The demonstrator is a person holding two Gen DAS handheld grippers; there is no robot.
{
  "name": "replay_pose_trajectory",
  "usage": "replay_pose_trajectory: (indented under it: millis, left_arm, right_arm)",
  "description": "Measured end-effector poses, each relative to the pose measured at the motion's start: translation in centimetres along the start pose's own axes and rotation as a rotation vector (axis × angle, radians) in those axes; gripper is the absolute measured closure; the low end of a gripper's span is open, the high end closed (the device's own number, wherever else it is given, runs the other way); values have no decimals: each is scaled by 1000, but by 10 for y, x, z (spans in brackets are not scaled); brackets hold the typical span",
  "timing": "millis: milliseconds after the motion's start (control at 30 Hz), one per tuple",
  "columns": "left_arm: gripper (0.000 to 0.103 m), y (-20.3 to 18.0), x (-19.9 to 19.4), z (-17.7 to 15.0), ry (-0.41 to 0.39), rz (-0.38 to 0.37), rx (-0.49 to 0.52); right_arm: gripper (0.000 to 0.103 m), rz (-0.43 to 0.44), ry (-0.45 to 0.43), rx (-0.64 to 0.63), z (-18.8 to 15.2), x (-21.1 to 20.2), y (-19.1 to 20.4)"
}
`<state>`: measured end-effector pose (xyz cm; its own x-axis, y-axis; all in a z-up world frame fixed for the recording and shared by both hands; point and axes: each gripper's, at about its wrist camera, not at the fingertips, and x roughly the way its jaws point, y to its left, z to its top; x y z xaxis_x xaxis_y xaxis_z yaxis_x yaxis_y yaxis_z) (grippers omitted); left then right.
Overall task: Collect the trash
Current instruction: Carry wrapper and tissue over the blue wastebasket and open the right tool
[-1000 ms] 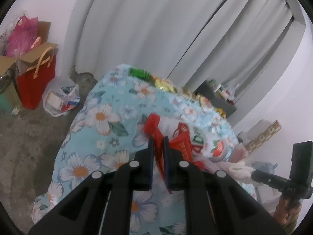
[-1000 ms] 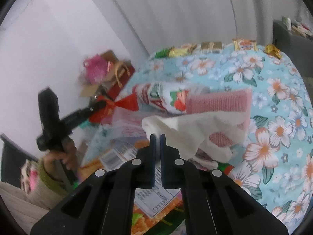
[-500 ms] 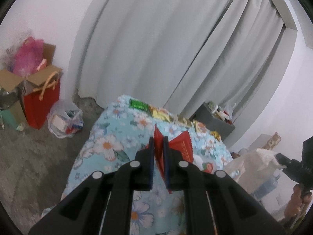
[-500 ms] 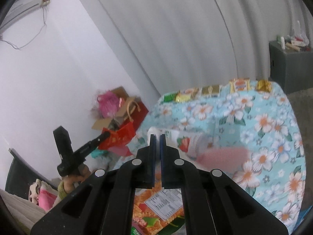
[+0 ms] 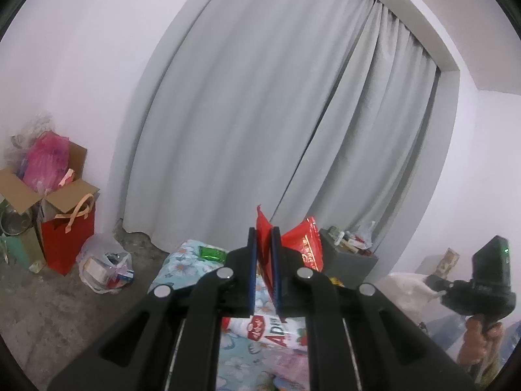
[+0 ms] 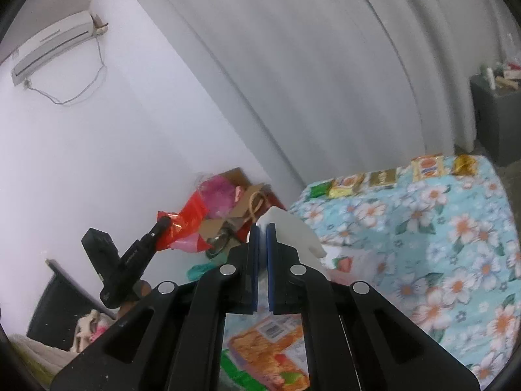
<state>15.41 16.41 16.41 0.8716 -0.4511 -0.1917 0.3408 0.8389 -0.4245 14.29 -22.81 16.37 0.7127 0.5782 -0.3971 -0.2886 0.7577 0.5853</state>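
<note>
Soft even daylight; fisheye-warped edges; slight blur.

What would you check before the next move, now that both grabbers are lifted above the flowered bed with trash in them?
1. Left gripper shut on the red wrapper: ok.
2. Right gripper shut on the white tissue: ok, though only its top shows past the fingers.
3. Both items clear of the bed: ok.
4. Grippers apart from each other: ok; the right one shows far off to the side.
5. Bin or bag to drop into: cannot tell; none clearly in view.
6. Trash left on the bed: not ok; the row of wrappers remains at the far edge.
</note>
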Motion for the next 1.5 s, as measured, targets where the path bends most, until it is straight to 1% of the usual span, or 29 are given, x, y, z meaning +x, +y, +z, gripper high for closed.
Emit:
replay_pose_trajectory:
  millis: [133,233,333,400,433,500,600,633,800,833,867,933,967,1067,1100,1133,1167,1233,1300,1367,1433,1500]
  left_arm:
    - [96,-17,-8,2,38,-31,-1]
    - [96,-42,-6,-1,89,-64,31]
    - [96,-78,-1,-11,149,-136,60]
    - [96,-102,5,-21,185,-190,79]
    - [96,-121,10,-30,215,-232,98]
    - [96,-145,20,-42,262,-279,115]
    - [96,-200,40,-72,374,-390,148]
    - [96,-217,46,-82,401,-417,161]
    - [96,-311,82,-152,547,-535,215]
    - [96,-338,94,-175,599,-562,235]
    - [96,-351,100,-190,628,-574,248]
    - [96,-392,119,-232,704,-595,293]
    - [96,-402,127,-245,734,-605,298]
    - [96,-451,148,-303,831,-628,350]
    - [96,-471,156,-329,868,-636,380]
    - [96,-485,158,-345,891,-638,400]
    - [96,-500,165,-368,928,-645,424]
    - [96,-521,174,-406,984,-651,451]
    - [96,-541,181,-442,1034,-645,488]
    - [96,-554,185,-466,1060,-635,520]
    - [96,-563,192,-482,1080,-634,540]
    - [96,-568,197,-491,1089,-632,562]
  right_arm:
    - [100,18,-68,2,-3,-23,3]
    - [100,11,-125,20,-11,-56,1]
    - [100,-20,-174,47,-22,-93,-2]
    - [100,-71,-215,55,-33,-125,-4]
    - [100,-93,-228,59,-38,-135,-5]
    - [100,-149,-261,82,-49,-163,-13]
    - [100,-243,-322,131,-69,-206,-28]
    - [100,-275,-341,150,-75,-218,-34]
    - [100,-455,-412,301,-113,-276,-85]
    - [100,-491,-423,337,-121,-286,-98]
    - [100,-522,-433,376,-131,-297,-112]
    - [100,-573,-448,443,-144,-311,-137]
    - [100,-610,-458,491,-155,-321,-156]
    - [100,-669,-478,616,-182,-338,-208]
    - [100,-682,-483,647,-188,-338,-223]
    - [100,-691,-489,680,-196,-343,-237]
    - [100,-698,-493,715,-204,-347,-253]
    - [100,-725,-498,792,-222,-355,-288]
    - [100,-755,-486,853,-237,-363,-312]
    - [100,-773,-483,896,-253,-371,-324]
    - [100,-780,-484,918,-260,-374,-332]
    - [100,-785,-490,931,-265,-378,-332]
